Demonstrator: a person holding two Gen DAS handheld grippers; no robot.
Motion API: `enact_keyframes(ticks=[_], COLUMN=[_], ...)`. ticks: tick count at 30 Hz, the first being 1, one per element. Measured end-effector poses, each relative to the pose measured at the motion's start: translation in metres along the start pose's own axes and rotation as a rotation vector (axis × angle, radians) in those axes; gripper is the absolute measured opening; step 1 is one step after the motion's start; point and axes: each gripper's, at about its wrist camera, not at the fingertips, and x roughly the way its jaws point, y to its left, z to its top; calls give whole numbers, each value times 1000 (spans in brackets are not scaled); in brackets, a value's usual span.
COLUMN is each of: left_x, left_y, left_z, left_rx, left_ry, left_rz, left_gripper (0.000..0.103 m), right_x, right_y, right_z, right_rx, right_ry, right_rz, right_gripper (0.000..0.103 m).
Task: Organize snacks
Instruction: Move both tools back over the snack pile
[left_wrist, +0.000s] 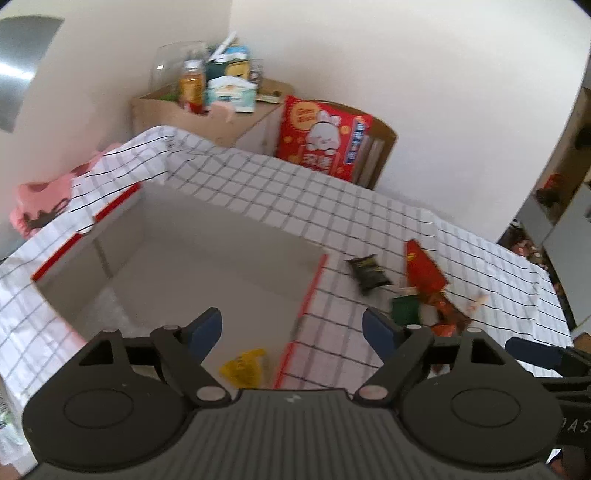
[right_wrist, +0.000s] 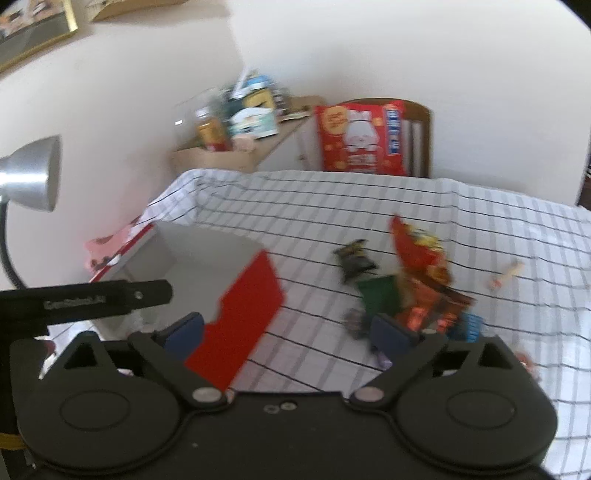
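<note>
Early going, by my reading. My left gripper (left_wrist: 291, 326) hangs over the open box (left_wrist: 207, 258), jaws spread wide and holding nothing; my right gripper (right_wrist: 288, 330) is likewise spread and empty, poised near the box's red flap (right_wrist: 240, 314) and just short of the snack pile. One item lies in the box so far: a yellow packet (left_wrist: 242, 367) on its floor, close under my left fingers. Everything else sits out on the checked tablecloth (left_wrist: 332, 199), to the right of the box: a dark packet (left_wrist: 367, 273) lying apart from the rest, a tall red bag (left_wrist: 423, 271), a green packet (left_wrist: 404, 308) touching the red bag's lower end, and a heap of orange and red wrappers (right_wrist: 428, 306) beside it. A small pale stick-like piece (right_wrist: 504, 277) lies well apart, further right. Both views are smeared, so I cannot count the pile exactly; several pieces at least. I judge one snack stowed and most of the job left, nearest pickings for my right side.
</note>
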Motion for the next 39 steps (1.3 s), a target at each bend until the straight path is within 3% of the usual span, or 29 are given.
enact_keyframes(ticks=[2,4,6,20,30,39], left_x=[2,6,11,61,102,142], left_y=[-13,-27,-39,-138,-177,-194], left_z=[-1,-3,-4,-33,-39,-43], left_rx=[10,16,28,217,300,347], left_ry=[-4,0,4,67,82,131], left_rz=[-21,-48,-71,-153,-132,-118], left_gripper=[89,100,103,103,102,101], right_x=[-6,-11,-16,-31,-9,28], right_y=[-15,-28,-41,-129,-176,-204], right_z=[-3,-8,-12,-48,-55,-61], right_rx=[19,33,44,27,56,26], right_ry=[-7,-14,-19,6,65,141], right_rz=[-26,-54,-86,-270,-298,-299], right_gripper=[99,100,100,100,96,84])
